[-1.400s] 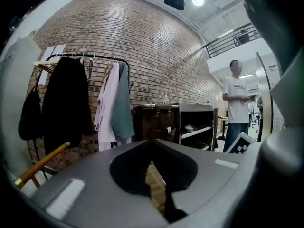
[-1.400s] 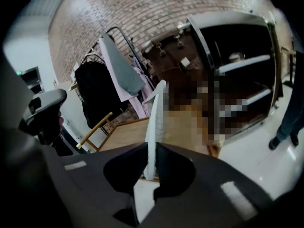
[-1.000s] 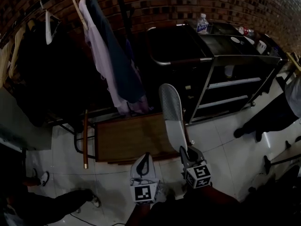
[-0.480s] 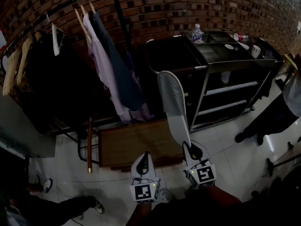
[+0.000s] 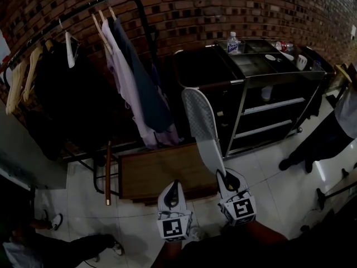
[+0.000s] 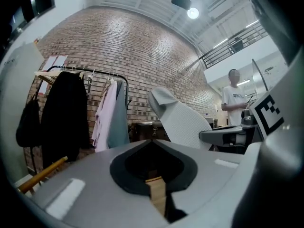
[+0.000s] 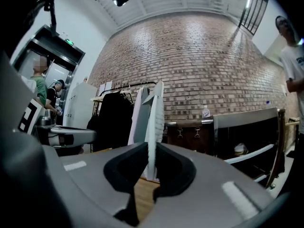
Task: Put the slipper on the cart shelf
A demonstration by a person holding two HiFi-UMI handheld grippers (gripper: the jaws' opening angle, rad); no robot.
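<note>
A long pale grey slipper (image 5: 202, 128) stands nearly upright in the head view, with my right gripper (image 5: 226, 177) shut on its lower end. In the right gripper view the slipper (image 7: 154, 118) shows edge-on, clamped between the jaws of the right gripper (image 7: 151, 148). The black cart (image 5: 266, 74) with its metal shelves (image 5: 269, 105) stands behind and to the right of the slipper. My left gripper (image 5: 173, 188) hangs beside the right one, shut and holding nothing. In the left gripper view the left gripper (image 6: 153, 146) points at the slipper (image 6: 183, 120).
A clothes rack (image 5: 83, 15) with hanging garments (image 5: 131, 82) fills the left. A low wooden platform (image 5: 159, 169) lies just ahead of the grippers. A water bottle (image 5: 233, 42) and small items sit on the cart top. A person's legs (image 5: 318, 138) stand at the right, another person's feet (image 5: 56, 222) at the lower left.
The right gripper has carried the slipper slightly up and to the left, and more of the cart has come into view. The left gripper has barely moved.
</note>
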